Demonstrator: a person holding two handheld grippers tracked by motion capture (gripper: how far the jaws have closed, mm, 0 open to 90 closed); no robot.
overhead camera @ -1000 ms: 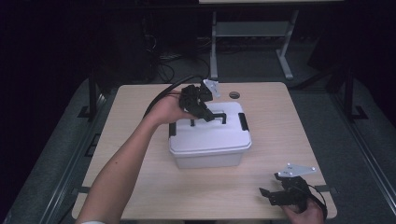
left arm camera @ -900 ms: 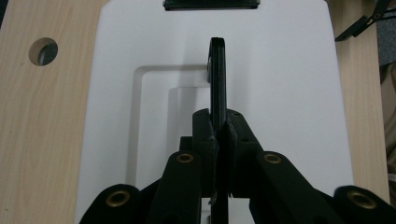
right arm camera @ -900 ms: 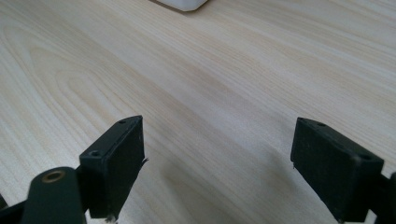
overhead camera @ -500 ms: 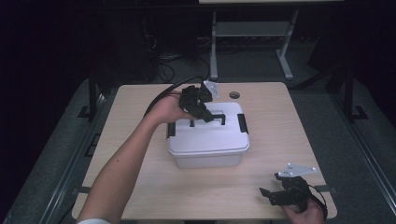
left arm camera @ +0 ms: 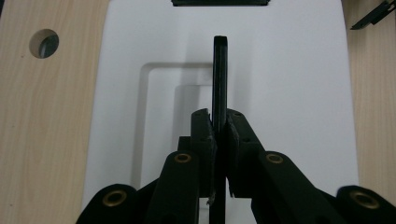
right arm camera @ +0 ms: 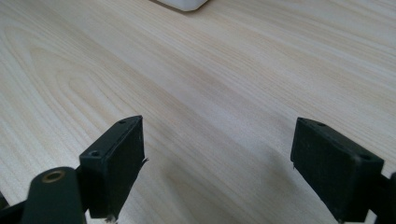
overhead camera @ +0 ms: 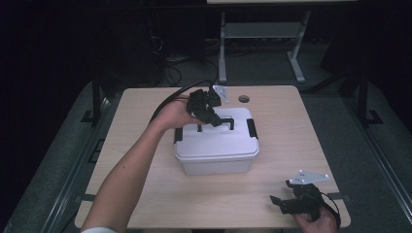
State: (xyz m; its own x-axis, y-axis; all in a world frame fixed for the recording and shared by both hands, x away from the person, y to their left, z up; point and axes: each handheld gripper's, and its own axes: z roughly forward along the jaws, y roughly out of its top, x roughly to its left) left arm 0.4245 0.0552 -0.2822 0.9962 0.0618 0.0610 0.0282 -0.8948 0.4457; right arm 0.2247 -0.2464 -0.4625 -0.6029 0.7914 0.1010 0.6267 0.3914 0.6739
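A white lidded box (overhead camera: 216,145) stands in the middle of the wooden table, with a black latch (overhead camera: 251,127) on its right end. Its black carry handle (left arm camera: 219,74) stands raised edge-on above the lid recess. My left gripper (left arm camera: 219,128) is shut on that handle, pads pressed to both faces; from above, the left gripper (overhead camera: 214,120) sits over the lid's far side. My right gripper (right arm camera: 217,163) is open above bare tabletop near the front right corner, where the right gripper (overhead camera: 279,204) rests level with nothing between its jaws.
A round cable hole (overhead camera: 244,99) lies in the table behind the box. A corner of the white box (right arm camera: 184,4) shows at the top of the right gripper view. The table edges (overhead camera: 335,184) drop to grey floor, and a metal stand (overhead camera: 262,34) is behind.
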